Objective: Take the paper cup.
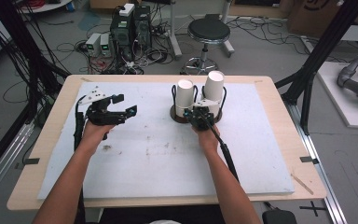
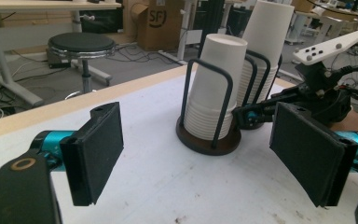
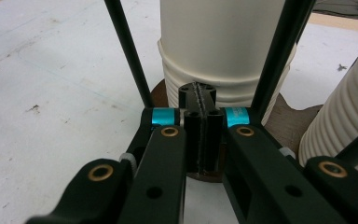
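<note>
Two stacks of white paper cups stand upside down in a dark wire cup holder (image 1: pixel 179 117) at the far middle of the white table mat (image 1: pixel 158 158), the left stack (image 1: pixel 184 97) shorter, the right stack (image 1: pixel 213 88) taller. Right gripper (image 1: pixel 199 116) sits low at the near foot of the holder, jaws pressed flat together with nothing between them, tips just at the round brown base (image 3: pixel 291 122), right between two of the black wire uprights (image 3: pixel 127 51). Left gripper (image 1: pixel 121 112) hangs well apart to the left, jaws spread wide and empty, aimed across at the holder.

Now, handling: these cups look feather-light and thin-walled, so a hard squeeze would likely crush the rim or dent the side. Nested cups tend to cling, so several may lift together. The best hold, I'd judge, is high on the top cup of the left stack (image 2: pixel 218 65), on the bare wall above the ribbed rims, between the wire loops, with a gentle pinch. The holder itself seems light too; it could slide or tip if a stack drags.
</note>
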`<state>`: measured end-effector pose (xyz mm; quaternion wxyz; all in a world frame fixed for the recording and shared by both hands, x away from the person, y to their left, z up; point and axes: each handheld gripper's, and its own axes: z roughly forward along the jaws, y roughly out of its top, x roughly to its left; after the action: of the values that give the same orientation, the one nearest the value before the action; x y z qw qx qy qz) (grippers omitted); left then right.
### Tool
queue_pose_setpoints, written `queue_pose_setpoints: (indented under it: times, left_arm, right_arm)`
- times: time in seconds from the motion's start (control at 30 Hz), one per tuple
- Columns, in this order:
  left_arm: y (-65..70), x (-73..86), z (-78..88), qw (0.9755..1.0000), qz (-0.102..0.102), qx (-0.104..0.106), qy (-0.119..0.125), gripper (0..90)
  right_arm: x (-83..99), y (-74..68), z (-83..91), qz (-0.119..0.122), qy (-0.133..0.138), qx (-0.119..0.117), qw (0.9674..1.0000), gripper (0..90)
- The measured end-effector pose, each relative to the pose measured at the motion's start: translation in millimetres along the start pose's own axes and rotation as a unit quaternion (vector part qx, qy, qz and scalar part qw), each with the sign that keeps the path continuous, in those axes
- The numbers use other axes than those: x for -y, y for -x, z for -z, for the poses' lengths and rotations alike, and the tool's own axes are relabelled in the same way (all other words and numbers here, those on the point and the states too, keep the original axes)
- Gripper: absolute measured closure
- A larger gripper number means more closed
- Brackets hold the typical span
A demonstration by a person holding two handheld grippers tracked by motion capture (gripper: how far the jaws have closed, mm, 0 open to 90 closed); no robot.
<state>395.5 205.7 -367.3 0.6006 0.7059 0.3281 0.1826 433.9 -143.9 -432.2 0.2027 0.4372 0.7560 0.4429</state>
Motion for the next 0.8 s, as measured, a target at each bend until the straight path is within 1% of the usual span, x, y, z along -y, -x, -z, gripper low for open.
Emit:
queue_pose_setpoints:
  times: [0.17,0.23,0.33,0.43,0.57,0.6,0.67,0.7,0.8]
  left_arm:
    - [2.0,-13.3,-11.5,0.9998,-0.007,0.016,0.007,17.3]
    - [1.4,-17.3,-18.8,0.9998,-0.006,0.021,0.002,17.3]
    - [2.4,-24.0,-31.1,0.9994,-0.012,0.032,0.0,17.3]
    - [4.4,-32.9,-44.7,0.9987,-0.009,0.051,0.005,17.3]
    - [4.0,-44.5,-63.0,0.9984,-0.01,0.056,0.001,17.3]
    - [4.1,-46.5,-67.2,0.9985,-0.011,0.054,0.005,17.3]
    - [3.5,-52.6,-77.3,0.9985,-0.009,0.055,-0.004,17.3]
    - [4.0,-54.8,-80.7,0.9984,-0.01,0.055,-0.003,17.3]
    - [7.1,-64.3,-94.2,0.9979,-0.012,0.063,-0.006,17.3]
  right_arm:
    - [-0.1,0.0,0.1,-0.003,-0.001,0.0,1.0,90.0]
    - [-0.2,0.1,0.2,-0.003,-0.001,0.001,1.0,90.0]
    - [-0.1,0.3,0.2,-0.004,-0.001,0.0,1.0,90.0]
    - [-0.2,0.7,0.2,-0.004,-0.001,-0.002,1.0,90.0]
    - [-0.3,1.1,0.1,0.0,-0.001,-0.004,1.0,90.0]
    - [-0.2,1.3,0.0,0.0,-0.002,-0.005,1.0,90.0]
    - [-0.2,1.5,-0.1,0.002,-0.002,-0.005,1.0,90.0]
    - [-0.1,1.6,-0.2,0.002,-0.001,-0.006,1.0,90.0]
    - [0.0,1.9,-0.3,-0.002,0.0,-0.008,1.0,90.0]
